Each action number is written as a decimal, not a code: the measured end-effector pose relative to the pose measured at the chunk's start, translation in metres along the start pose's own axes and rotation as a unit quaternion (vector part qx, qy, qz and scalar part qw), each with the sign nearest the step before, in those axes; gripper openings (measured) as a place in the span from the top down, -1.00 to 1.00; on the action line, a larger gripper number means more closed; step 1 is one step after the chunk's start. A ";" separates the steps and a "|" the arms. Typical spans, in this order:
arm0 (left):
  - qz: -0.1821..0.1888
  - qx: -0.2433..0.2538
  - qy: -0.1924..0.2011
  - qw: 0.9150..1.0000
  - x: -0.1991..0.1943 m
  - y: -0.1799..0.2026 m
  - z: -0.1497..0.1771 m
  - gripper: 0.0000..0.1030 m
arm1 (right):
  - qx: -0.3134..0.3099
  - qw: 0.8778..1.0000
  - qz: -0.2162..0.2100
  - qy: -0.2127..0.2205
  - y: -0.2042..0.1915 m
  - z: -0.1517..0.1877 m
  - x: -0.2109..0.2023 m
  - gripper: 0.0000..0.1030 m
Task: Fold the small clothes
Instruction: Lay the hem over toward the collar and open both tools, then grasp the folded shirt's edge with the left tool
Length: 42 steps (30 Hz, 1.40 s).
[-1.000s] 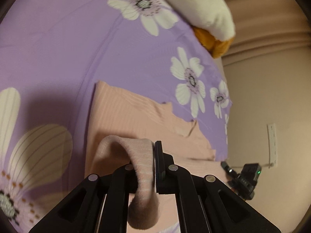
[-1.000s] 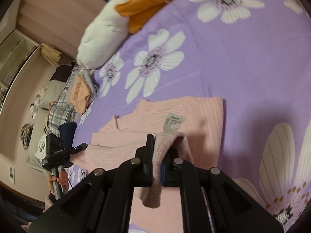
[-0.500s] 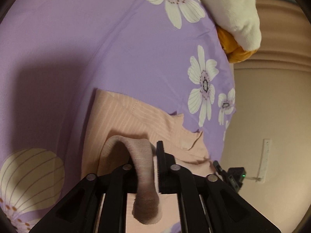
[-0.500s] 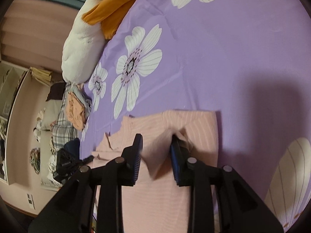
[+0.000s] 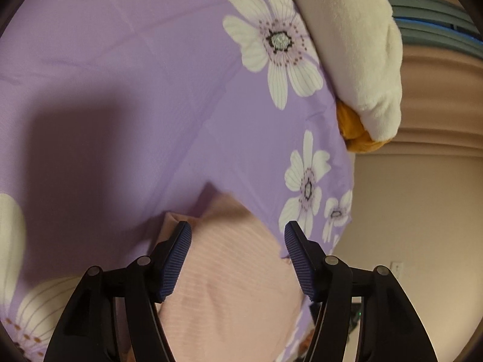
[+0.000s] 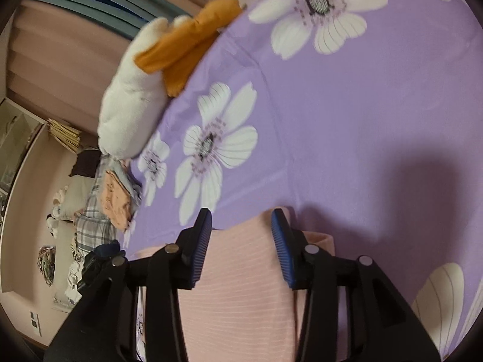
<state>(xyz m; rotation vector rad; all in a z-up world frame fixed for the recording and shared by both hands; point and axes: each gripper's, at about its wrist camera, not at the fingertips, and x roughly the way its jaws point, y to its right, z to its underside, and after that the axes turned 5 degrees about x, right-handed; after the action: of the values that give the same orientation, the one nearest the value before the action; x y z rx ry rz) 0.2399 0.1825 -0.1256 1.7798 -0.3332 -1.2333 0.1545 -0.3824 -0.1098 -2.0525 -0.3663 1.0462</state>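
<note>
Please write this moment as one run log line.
left gripper: opening, empty | right gripper: opening, empty | pink garment: released, folded on purple sheet

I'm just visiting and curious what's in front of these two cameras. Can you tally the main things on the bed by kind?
Pink striped garment: 1
Purple flowered bedsheet: 1
White and orange plush toy: 1
Handheld grippers, both with jaws apart and just opening: 2, the left gripper and the right gripper
Total: 5

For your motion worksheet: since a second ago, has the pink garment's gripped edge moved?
Yes. It has dropped from both just-opened grippers, left and right, and the garment lies flat on the sheet.
</note>
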 end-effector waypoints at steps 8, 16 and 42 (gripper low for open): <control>-0.074 0.183 -0.017 0.980 -0.007 0.035 0.054 -0.21 | -0.089 0.996 0.019 -0.012 -0.018 0.041 -0.024 0.27; -0.121 0.283 -0.032 0.951 -0.002 0.023 0.118 -0.21 | -0.151 0.980 0.121 -0.050 -0.002 0.089 -0.017 0.70; -0.099 0.225 0.006 0.969 -0.080 -0.038 0.177 -0.13 | -0.236 0.959 0.140 -0.075 -0.006 0.183 -0.053 0.39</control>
<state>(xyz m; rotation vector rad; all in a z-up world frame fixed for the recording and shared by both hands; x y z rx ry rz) 0.0429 0.1621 -0.1216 2.2510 -0.4647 -1.3628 -0.0200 -0.3131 -0.1397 -2.5100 -0.4457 1.3951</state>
